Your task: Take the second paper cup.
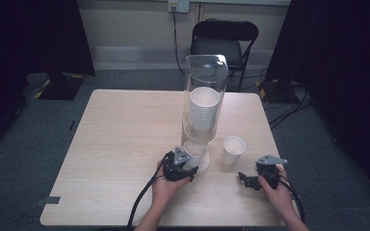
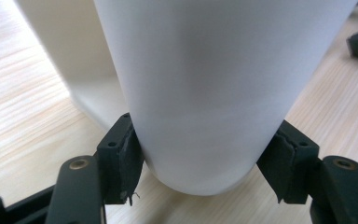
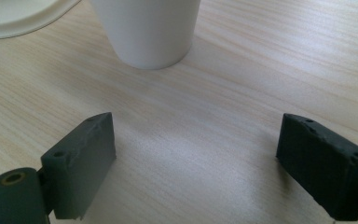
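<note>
A clear tube dispenser (image 1: 204, 82) holds a stack of white paper cups (image 1: 202, 113) at the table's middle. Its lowest cup (image 1: 194, 151) hangs out under the tube. My left gripper (image 1: 187, 162) is shut on that cup; in the left gripper view both pads (image 2: 123, 158) press the white cup wall (image 2: 205, 93) near its bottom, just above the wood. Another white cup (image 1: 233, 149) stands upright to the right of the dispenser. My right gripper (image 1: 247, 181) rests low by the front right, open and empty (image 3: 196, 158), with that cup (image 3: 147, 28) a short way ahead of it.
The light wooden table (image 1: 125, 144) has bare room on its left half. The dispenser's cream base (image 3: 14, 16) lies beside the standing cup. A black folding chair (image 1: 224, 43) and cables sit beyond the far edge. Dark curtains flank both sides.
</note>
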The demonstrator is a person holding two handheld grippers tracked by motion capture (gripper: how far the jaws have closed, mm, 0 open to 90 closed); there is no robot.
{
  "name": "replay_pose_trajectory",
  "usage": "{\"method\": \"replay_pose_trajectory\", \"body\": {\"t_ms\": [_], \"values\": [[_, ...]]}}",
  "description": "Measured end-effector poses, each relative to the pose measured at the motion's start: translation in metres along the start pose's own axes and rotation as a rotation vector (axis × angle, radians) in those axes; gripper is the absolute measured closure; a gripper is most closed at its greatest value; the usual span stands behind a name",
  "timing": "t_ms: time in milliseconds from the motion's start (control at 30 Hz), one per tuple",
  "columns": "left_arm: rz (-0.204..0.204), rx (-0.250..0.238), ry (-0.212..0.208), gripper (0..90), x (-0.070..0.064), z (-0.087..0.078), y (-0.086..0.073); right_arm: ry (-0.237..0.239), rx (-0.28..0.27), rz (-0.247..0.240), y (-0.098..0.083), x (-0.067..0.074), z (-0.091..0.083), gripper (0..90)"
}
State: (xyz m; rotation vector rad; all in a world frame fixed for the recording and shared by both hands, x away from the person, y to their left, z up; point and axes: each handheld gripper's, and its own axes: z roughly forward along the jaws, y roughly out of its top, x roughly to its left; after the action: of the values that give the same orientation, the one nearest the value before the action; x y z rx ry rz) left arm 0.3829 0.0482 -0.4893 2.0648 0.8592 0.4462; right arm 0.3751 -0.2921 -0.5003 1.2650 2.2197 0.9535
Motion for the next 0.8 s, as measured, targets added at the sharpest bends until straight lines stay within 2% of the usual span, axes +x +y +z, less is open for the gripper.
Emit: {"method": "replay_pose_trajectory", "body": {"t_ms": [133,233,333,367,400,467,500,600,633,733,800], "values": [[0.014,0.009,-0.01,36.0,0.004,-0.006,-0.004,0.002,0.0,-0.001,0.0,0.0,0.0,11.0],[0.045,0.006,-0.035,36.0,0.006,-0.012,-0.006,0.001,0.0,-0.001,0.0,0.0,0.0,11.0],[0.036,-0.014,-0.069,35.8,0.009,-0.016,-0.011,0.001,0.0,-0.001,0.0,0.0,0.0,11.1],[0.031,-0.017,-0.068,35.8,0.009,-0.017,-0.013,0.001,0.0,0.0,0.0,0.0,0.0,11.0],[0.048,-0.002,-0.067,35.8,0.011,-0.019,-0.016,0.001,0.0,-0.001,0.0,0.0,0.0,11.0],[0.043,0.016,-0.065,35.8,0.012,-0.02,-0.021,0.0,0.0,0.001,0.0,0.0,0.0,11.0],[0.053,0.024,-0.069,35.8,0.014,-0.021,-0.024,0.001,0.0,0.0,0.0,0.0,0.0,11.0],[0.043,0.036,-0.079,35.7,0.015,-0.024,-0.029,0.0,0.0,0.001,0.0,0.0,0.0,11.1],[0.053,0.025,-0.08,35.7,0.016,-0.025,-0.029,-0.001,0.0,0.002,0.0,0.0,0.0,11.1],[0.061,0.025,-0.106,35.7,0.014,-0.028,-0.03,-0.004,0.002,0.006,-0.001,0.002,-0.001,11.8],[0.074,0.033,-0.13,35.6,0.011,-0.029,-0.03,0.003,0.001,0.001,-0.001,0.005,-0.004,17.3]]}}
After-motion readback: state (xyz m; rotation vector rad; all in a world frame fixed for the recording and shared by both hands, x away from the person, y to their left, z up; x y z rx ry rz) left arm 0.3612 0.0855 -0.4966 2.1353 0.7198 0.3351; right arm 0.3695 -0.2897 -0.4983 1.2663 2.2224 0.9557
